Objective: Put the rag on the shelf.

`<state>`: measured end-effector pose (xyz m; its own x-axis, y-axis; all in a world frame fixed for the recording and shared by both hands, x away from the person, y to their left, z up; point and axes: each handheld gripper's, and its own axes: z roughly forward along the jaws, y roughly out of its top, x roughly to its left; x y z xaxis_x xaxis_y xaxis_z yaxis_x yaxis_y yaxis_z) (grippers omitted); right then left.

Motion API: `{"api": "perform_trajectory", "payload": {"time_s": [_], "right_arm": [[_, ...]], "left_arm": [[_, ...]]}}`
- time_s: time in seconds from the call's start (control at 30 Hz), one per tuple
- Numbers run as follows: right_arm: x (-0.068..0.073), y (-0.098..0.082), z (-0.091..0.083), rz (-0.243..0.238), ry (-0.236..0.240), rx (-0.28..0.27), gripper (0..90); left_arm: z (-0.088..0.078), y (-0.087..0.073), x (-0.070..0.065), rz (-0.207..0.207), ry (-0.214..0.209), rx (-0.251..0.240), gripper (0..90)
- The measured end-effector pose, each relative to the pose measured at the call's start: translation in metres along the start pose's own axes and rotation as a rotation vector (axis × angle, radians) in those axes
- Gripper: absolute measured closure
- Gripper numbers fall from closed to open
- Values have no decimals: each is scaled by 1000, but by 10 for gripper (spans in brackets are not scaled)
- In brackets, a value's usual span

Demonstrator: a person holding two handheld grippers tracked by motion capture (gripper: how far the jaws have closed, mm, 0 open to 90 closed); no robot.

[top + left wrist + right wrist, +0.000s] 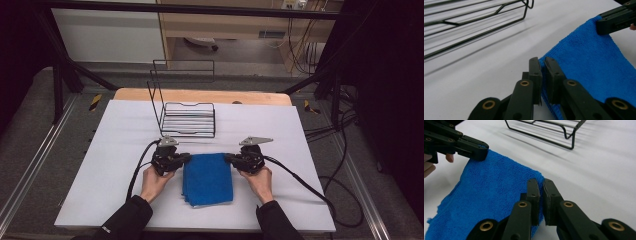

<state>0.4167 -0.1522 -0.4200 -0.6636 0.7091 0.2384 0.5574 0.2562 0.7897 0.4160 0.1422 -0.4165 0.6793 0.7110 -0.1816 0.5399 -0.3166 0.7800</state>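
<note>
A folded blue cloth [207,177] lies on the white table [115,140] between the two hands. My left gripper [188,158] is shut on the cloth's far left corner. My right gripper [228,158] is shut on its far right corner. In the left gripper view my jaws pinch the blue cloth [586,65] edge at the left gripper [543,62], and the right gripper [599,25] holds the opposite corner at the upper right. In the right gripper view the blue cloth [491,187] sits clamped in the right gripper [541,183], with the left gripper [482,151] on the other corner.
A black wire rack [186,116] stands just beyond the cloth, its tall back frame rising at the left; the wire rack [474,22] shows at the top of the left gripper view and the wire rack [549,132] at the top of the right gripper view. Cables [300,180] trail from both grippers.
</note>
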Motion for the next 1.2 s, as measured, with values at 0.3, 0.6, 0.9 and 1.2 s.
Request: {"api": "perform_trajectory", "payload": {"time_s": [0.3,0.6,0.9,1.2], "right_arm": [[6,5,-14,-27,0,-68,851],[9,10,-27,-47,-3,-123,852],[15,16,-39,-75,-6,-178,853],[21,23,-51,-102,-17,-228,853]], "left_arm": [[-14,6,-8,27,-2,-60,838],[-23,11,-16,39,3,-94,837],[-34,17,-23,41,5,-138,837],[-45,23,-29,59,4,-179,837]]}}
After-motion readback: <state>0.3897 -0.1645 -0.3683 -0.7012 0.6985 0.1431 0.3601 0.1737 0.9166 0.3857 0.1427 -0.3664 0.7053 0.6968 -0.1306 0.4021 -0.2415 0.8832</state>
